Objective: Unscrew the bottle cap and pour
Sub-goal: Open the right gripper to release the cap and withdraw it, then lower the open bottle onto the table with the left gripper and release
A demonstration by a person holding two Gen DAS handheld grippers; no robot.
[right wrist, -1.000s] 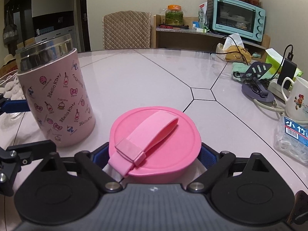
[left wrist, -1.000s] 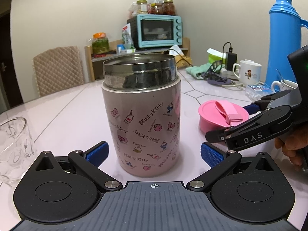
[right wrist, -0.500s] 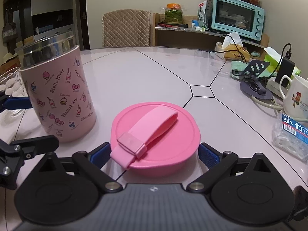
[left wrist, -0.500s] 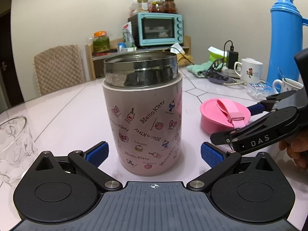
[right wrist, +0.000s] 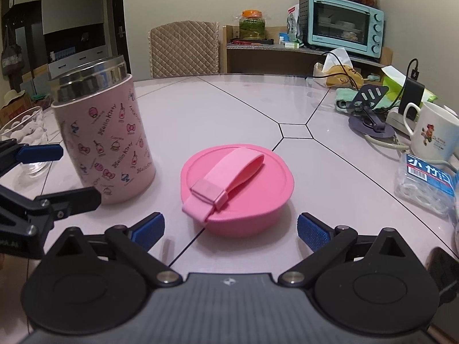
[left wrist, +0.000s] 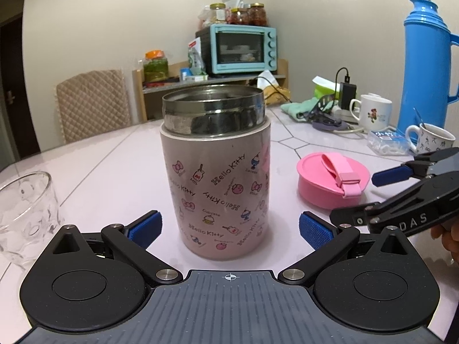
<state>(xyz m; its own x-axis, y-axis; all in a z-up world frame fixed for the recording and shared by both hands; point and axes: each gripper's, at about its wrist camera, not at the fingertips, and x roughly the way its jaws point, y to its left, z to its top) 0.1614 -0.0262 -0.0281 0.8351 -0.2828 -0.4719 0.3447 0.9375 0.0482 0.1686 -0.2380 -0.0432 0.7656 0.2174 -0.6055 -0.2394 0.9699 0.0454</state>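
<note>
- The glass [left wrist: 24, 212] stands upright on the table [left wrist: 120, 166], left of the flask and apart from it; it looks like the likely pour target, and nothing in it can be made out.
- The left gripper [left wrist: 228, 226] is spread wide, its blue pads [left wrist: 145, 225] either side of the flask's lower body and touching nothing.
- The flask [left wrist: 218, 177], pink with a steel neck, stands upright on the table with its mouth uncovered, so unscrewing appears done and pouring is the step in hand.
- To do it well: close the left pads squarely on the flask's pink body, below the steel band and roughly at mid-height, since the wall looks smooth and could slip when tipped.
- Lift, carry the steel lip over the glass rim, and tilt slowly toward the glass; a wide mouth is likely to gush.
- The cap [right wrist: 236, 186], pink with a strap, lies on the table right of the flask, well clear of it.
- The right gripper [right wrist: 229, 226] is also spread wide, its pads flanking the cap's near edge without contact; it holds nothing and should stay clear of the flask's path.
</note>
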